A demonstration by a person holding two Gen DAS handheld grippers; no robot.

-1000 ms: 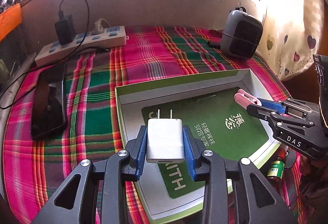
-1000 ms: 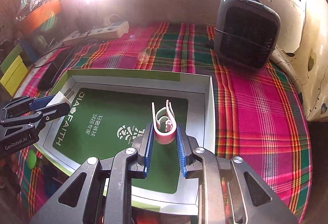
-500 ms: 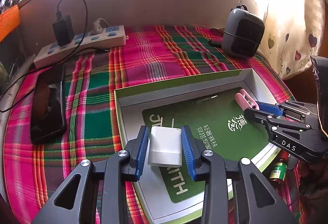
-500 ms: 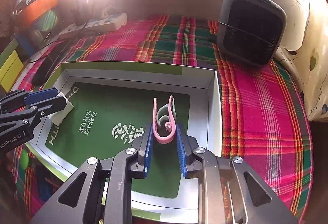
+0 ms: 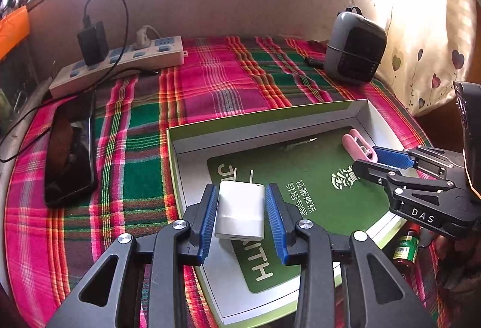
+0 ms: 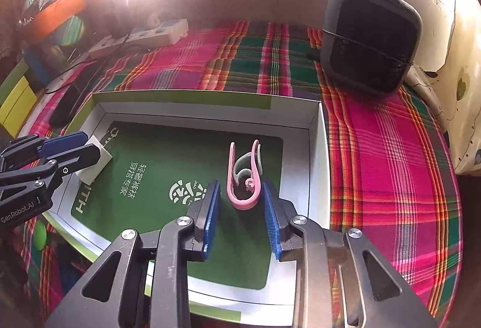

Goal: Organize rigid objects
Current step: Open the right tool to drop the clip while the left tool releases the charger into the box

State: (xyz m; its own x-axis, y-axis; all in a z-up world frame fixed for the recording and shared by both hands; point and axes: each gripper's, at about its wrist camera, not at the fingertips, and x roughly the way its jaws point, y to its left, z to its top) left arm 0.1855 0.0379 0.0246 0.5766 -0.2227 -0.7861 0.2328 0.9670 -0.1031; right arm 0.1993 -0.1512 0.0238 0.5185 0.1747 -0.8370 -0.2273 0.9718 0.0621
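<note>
A white plug adapter (image 5: 240,214) lies in the near left part of the green-and-white box (image 5: 264,122), prongs pointing away. My left gripper (image 5: 240,220) is open around it, with small gaps on both sides. It also shows in the right wrist view (image 6: 93,161). A pink clip (image 6: 244,174) lies on the box's green floor (image 6: 168,165) near its right wall. My right gripper (image 6: 242,205) is open around the clip's rounded end, not touching it. The clip also shows in the left wrist view (image 5: 359,144).
A grey heater (image 5: 354,48) stands at the back right. A power strip (image 5: 120,63) with a black charger (image 5: 92,42) lies at the back left. A black phone (image 5: 69,147) lies left of the box. A small green bottle (image 5: 405,247) stands by the box's near right corner.
Both grippers lowered their objects into the box and opened. The adapter and the clip now rest on the box floor between the parted fingers.
</note>
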